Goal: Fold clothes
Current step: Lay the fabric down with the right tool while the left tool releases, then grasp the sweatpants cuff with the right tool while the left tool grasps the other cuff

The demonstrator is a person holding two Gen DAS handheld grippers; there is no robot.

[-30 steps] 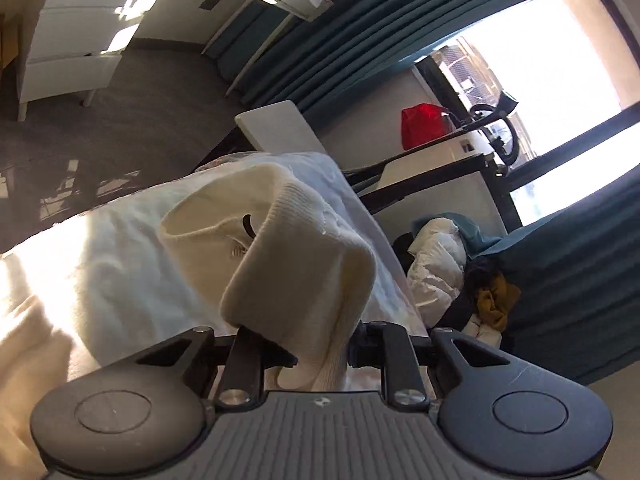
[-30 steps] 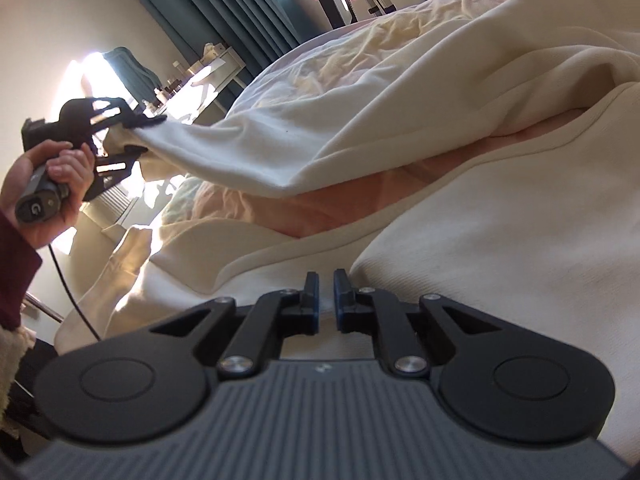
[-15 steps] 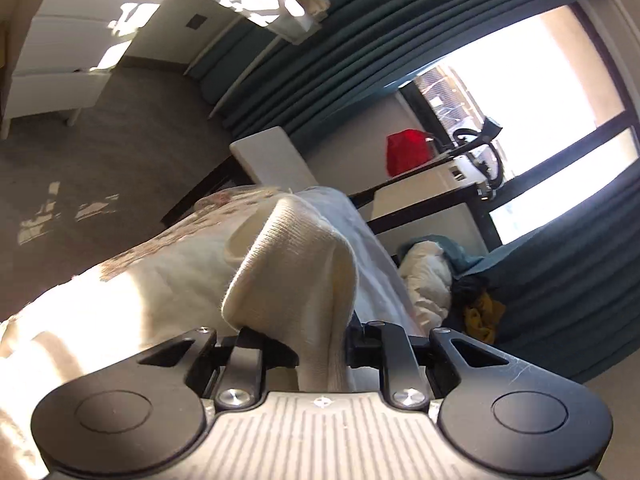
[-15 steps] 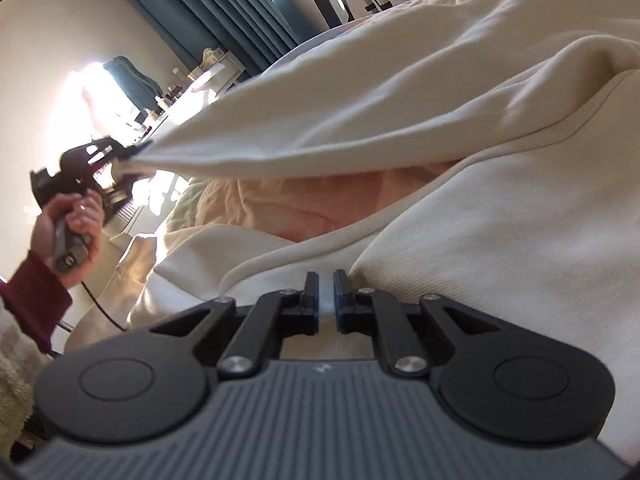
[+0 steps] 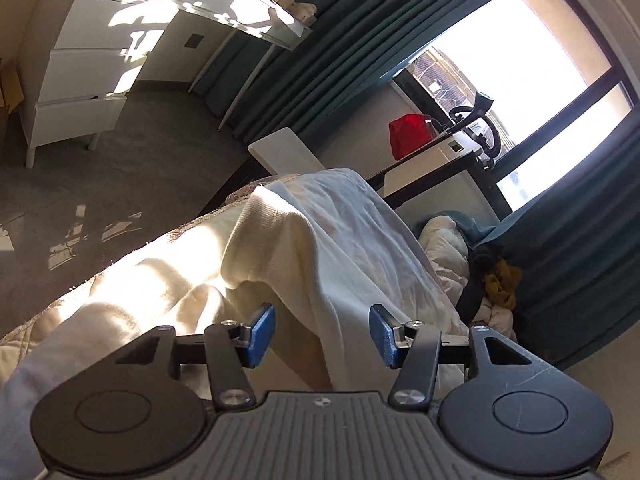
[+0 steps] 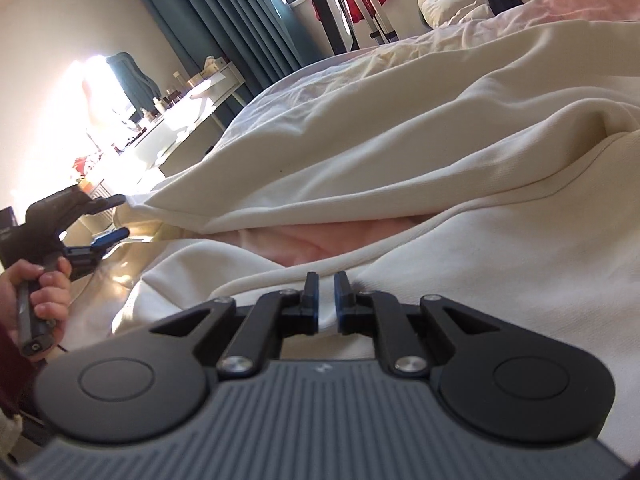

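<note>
Cream sweater (image 5: 304,256) sleeve between just-opened left hand-held gripper (image 5: 322,334) pads, untouched

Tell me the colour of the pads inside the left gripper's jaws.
Blue pads, clearest in the left wrist view.

Cream-white ribbed-knit sweater (image 5: 280,248) lies on pale pink bedding (image 6: 288,240), with teal pleated curtains (image 5: 320,60) behind the bed, a red item (image 5: 410,136) beside them, a mustard-yellow garment (image 5: 500,284) nearby, and blue pads (image 5: 262,334) on the black left gripper (image 5: 322,334).
</note>
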